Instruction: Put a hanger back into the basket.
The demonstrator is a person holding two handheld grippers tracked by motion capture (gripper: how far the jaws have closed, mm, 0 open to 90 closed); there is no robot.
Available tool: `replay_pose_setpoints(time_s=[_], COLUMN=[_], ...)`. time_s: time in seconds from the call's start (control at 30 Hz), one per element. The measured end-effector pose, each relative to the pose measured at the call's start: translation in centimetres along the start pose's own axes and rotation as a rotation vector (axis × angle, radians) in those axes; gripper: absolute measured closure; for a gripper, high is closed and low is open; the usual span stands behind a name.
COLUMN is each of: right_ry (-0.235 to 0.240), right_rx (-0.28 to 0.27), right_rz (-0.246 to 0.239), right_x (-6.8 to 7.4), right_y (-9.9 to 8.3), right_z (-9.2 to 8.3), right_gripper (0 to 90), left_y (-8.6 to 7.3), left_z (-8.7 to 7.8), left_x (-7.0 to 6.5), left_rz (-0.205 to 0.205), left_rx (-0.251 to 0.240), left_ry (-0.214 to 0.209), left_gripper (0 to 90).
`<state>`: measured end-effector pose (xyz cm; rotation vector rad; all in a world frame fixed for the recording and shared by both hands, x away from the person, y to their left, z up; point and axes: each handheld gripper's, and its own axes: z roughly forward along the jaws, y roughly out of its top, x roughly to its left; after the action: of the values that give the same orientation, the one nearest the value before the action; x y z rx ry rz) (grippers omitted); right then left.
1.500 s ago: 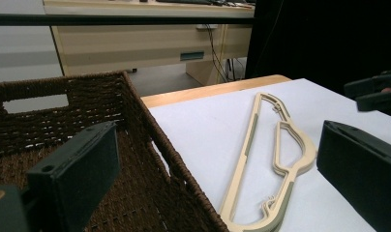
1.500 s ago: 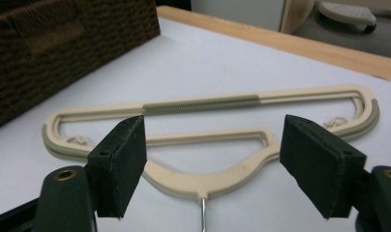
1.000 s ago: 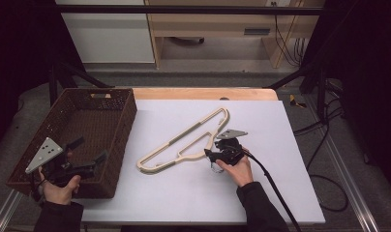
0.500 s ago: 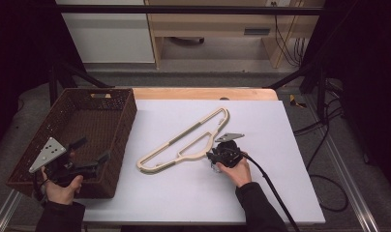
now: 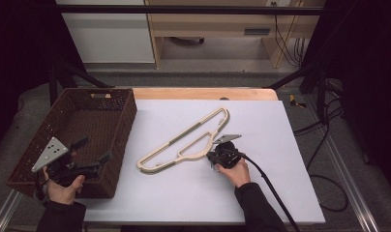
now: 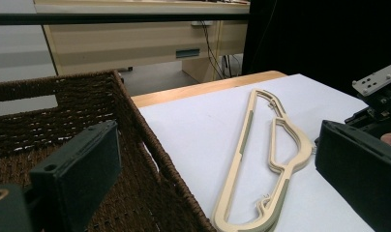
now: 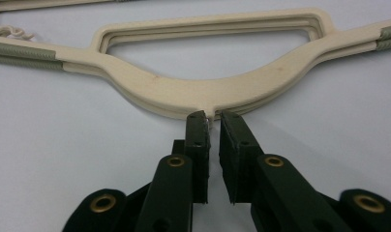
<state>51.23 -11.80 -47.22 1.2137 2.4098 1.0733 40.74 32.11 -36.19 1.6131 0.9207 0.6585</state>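
A cream hanger [image 5: 184, 145] with grey-green grips lies flat on the white table top, slanting from near left to far right. My right gripper [image 5: 218, 155] sits low at its near curved middle. In the right gripper view the jaws [image 7: 212, 118] have just been closing and now pinch the small stub that juts from the hanger [image 7: 208, 92]. My left gripper [image 5: 94, 150] hangs open over the near right corner of the brown wicker basket [image 5: 121, 130], with nothing between its jaws [image 6: 218, 169]. The left gripper view shows the hanger [image 6: 261, 159] beyond the basket wall [image 6: 150, 159].
The basket stands at the table's left edge. A wooden strip [image 5: 203, 93] runs along the table's far edge. The right gripper's cable [image 5: 271, 188] trails back toward the near right. Cabinets and a dark frame stand beyond the table.
The right gripper's jaws have drawn together at the hanger's near middle. The right hand has hardly shifted. The left hand and its gripper are where they were.
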Motion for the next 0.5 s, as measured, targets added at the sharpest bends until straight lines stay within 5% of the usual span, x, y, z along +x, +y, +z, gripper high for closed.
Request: replay_pose_setpoints(time_s=[0.47,0.5], right_ry=[0.017,0.016], right_rx=[-0.017,-0.016], right_rz=[-0.005,0.026], right_x=[-0.11,0.09], right_y=[0.19,0.29], right_z=[-0.43,-0.58], right_gripper=[88.6,88.6], left_y=[0.08,0.08], left_z=[0.16,0.19], left_x=[-0.34,-0.39], left_rz=[0.013,0.011], left_rx=[0.005,0.002], left_ry=[-0.003,-0.003], left_gripper=[2.7,2.7])
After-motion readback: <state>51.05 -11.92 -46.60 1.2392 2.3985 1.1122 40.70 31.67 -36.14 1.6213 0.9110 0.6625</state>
